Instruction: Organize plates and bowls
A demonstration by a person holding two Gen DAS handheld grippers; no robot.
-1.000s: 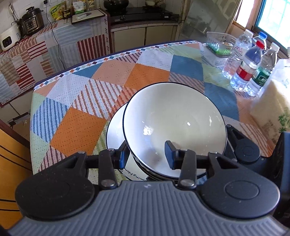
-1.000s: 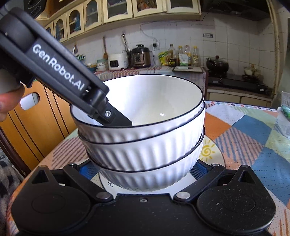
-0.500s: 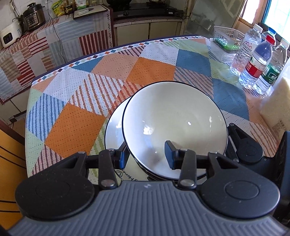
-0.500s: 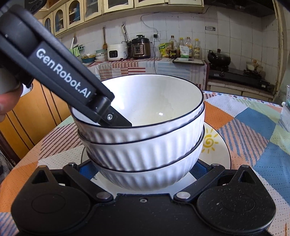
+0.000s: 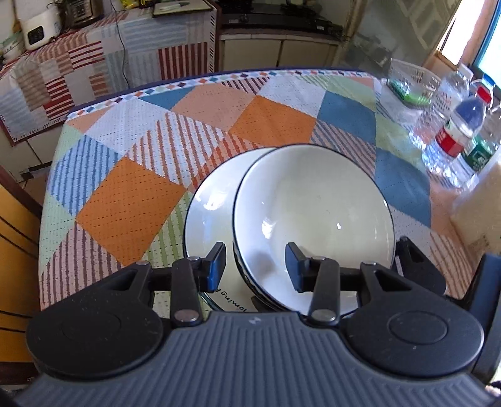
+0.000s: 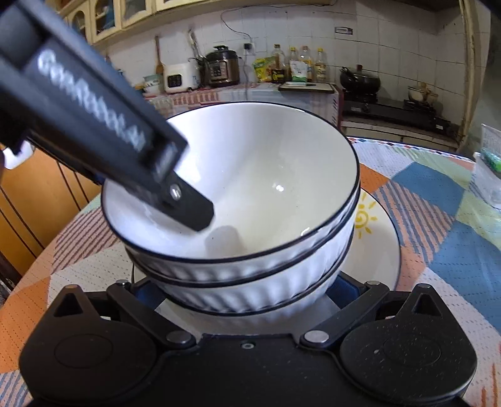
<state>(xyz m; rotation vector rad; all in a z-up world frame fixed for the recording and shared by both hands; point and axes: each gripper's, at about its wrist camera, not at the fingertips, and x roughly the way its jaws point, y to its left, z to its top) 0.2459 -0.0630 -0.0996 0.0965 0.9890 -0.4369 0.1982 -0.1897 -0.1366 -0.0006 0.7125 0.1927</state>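
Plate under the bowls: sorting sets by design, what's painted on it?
A yellow sun on the white plate, clearest in the right wrist view.

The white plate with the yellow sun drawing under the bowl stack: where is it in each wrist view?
Left wrist view: the white plate with the thin dark rim shows lower centre, left of the stacked white bowls; the sun drawing is hidden.
Right wrist view: the plate shows right of the stack, sun beside the bowls.
Shared landmark: the white rice cooker on the back counter.
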